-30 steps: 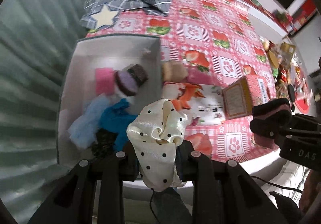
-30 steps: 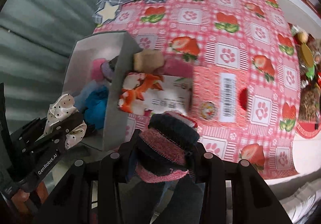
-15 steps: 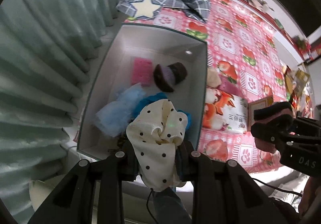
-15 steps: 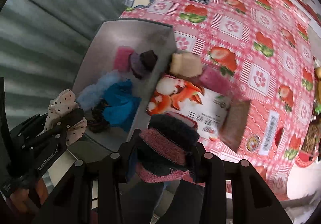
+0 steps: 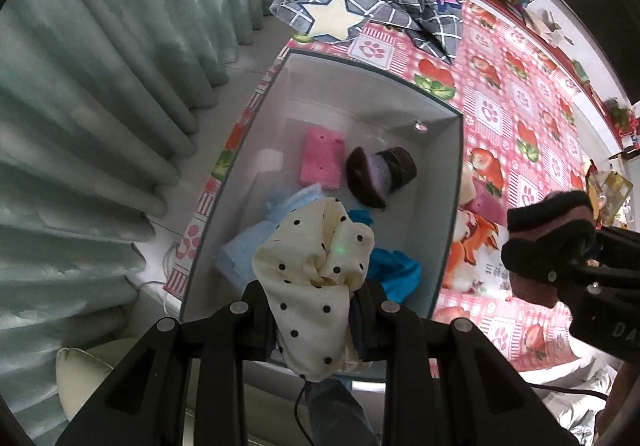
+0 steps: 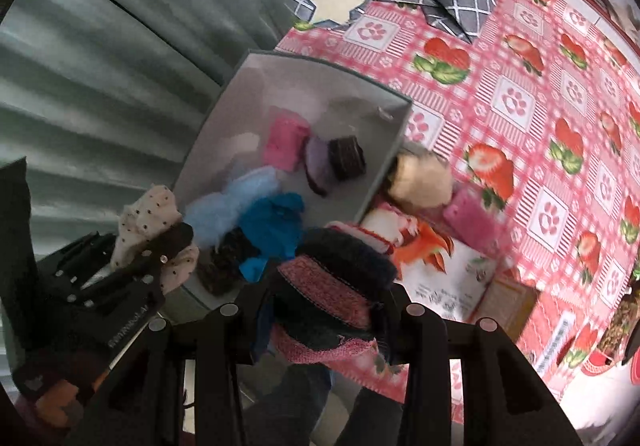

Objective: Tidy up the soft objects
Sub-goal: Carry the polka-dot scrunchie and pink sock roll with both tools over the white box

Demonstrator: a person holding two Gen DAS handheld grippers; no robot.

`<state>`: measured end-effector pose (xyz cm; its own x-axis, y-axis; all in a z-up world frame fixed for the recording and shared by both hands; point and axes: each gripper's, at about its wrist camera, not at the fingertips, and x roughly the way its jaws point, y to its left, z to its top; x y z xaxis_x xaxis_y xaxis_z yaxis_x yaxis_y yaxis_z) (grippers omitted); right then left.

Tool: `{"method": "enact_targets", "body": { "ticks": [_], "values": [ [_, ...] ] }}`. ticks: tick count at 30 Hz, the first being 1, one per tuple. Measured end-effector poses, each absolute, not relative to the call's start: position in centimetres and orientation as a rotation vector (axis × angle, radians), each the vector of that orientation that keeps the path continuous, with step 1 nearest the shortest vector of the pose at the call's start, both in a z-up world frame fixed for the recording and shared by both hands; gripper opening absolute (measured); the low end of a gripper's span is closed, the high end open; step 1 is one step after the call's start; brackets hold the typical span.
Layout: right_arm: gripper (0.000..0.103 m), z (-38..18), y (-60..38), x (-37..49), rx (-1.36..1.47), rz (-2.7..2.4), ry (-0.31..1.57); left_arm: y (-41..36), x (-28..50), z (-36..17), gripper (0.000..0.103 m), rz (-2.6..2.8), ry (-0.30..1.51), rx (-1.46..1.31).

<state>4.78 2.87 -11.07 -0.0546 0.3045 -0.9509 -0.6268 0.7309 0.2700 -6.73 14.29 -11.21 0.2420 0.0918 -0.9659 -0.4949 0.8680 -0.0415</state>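
A strawberry-and-paw-print cloth is covering the tabletop [image 5: 520, 102], and a grey checked fabric with a cream star [image 5: 372, 2] is lying bunched at its far edge. A white open box [image 5: 452, 214] is sitting at the tabletop's curtain-side edge, overhanging it a little. Inside it, a pink sponge [image 5: 322, 158], a purple-and-brown knitted piece [image 5: 376, 178], a pale blue fluffy item [image 5: 256, 246] and a teal cloth [image 5: 396, 272] are lying loose; a dark item near the front wall is showing only in the right wrist view and is too blurred to name.

Just outside the box's right wall, a printed packet with an orange picture [image 6: 432, 258] is lying flat. Its writing is too small and blurred to read.

The left hand-held gripper [image 5: 316, 310] is clamping a cream polka-dot scrunchie [image 5: 316, 266] above the near end of the box. The right hand-held gripper [image 6: 320, 310] is squeezing a dark knitted roll with pink bands [image 6: 332, 278] over the box's near right corner.

On the right one's body only the letters "DA" are showing before the frame edge is cutting them off. On the left one a printed word is smeared beyond reading.
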Motion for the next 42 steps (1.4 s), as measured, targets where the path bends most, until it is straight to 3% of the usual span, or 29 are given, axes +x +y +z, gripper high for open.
{"method": "enact_targets", "body": {
  "ticks": [38, 40, 42],
  "values": [
    [0.042, -14.2, 8.3, 8.1, -0.286, 0.862, 1.490, 16.1, -2.6, -14.6, 0.031, 0.436, 1.332, -0.383],
    [0.042, -14.4, 8.4, 8.1, -0.287, 0.862, 1.493, 16.0, -2.6, -14.6, 0.033, 0.427, 1.330, -0.388],
    [0.043, -14.4, 8.4, 8.1, -0.285, 0.861, 1.494, 15.9, -2.6, -14.6, 0.048, 0.419, 1.324, -0.389]
  ]
}}
